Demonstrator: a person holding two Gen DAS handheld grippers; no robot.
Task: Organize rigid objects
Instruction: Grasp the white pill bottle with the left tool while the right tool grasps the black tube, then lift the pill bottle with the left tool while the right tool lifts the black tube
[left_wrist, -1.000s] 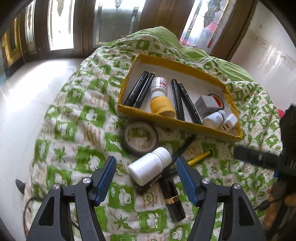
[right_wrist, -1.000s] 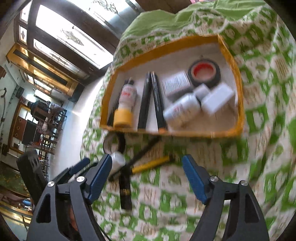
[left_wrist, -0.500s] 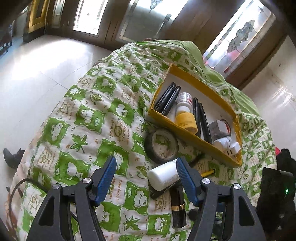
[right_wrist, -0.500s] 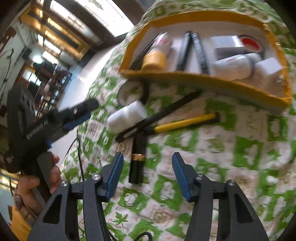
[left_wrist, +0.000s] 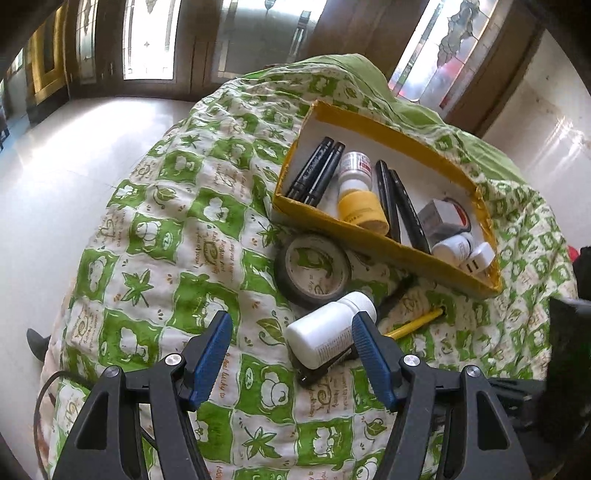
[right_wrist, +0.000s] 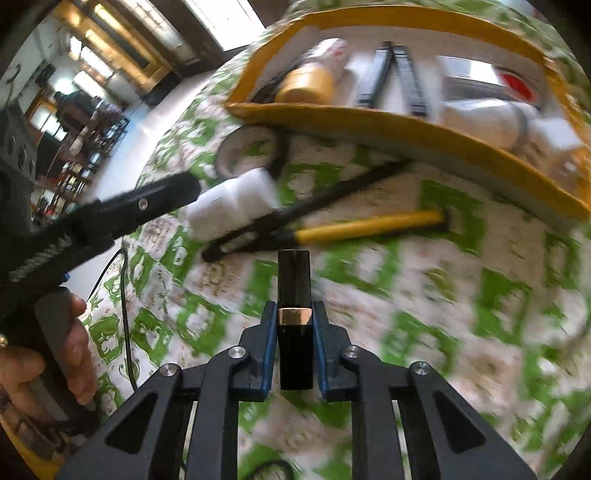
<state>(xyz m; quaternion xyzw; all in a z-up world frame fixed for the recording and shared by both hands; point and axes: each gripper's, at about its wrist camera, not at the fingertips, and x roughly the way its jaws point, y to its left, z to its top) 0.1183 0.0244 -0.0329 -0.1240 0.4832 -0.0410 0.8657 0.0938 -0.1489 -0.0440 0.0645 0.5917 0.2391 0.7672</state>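
Right hand-held gripper (right_wrist: 294, 332) around glossy black gold-banded tube (right_wrist: 294, 295).

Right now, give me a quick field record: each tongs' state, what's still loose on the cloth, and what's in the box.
right tongs: shut on the black lipstick tube, lifted off the cloth
left tongs: open, around the white bottle, not closed on it
loose on cloth: tape roll, white bottle, yellow-handled tool, black pen
yellow box: holds black pens, yellow-capped bottle, small white bottle, white adapter, grey box, red-centred tape
surface: green-and-white cloth
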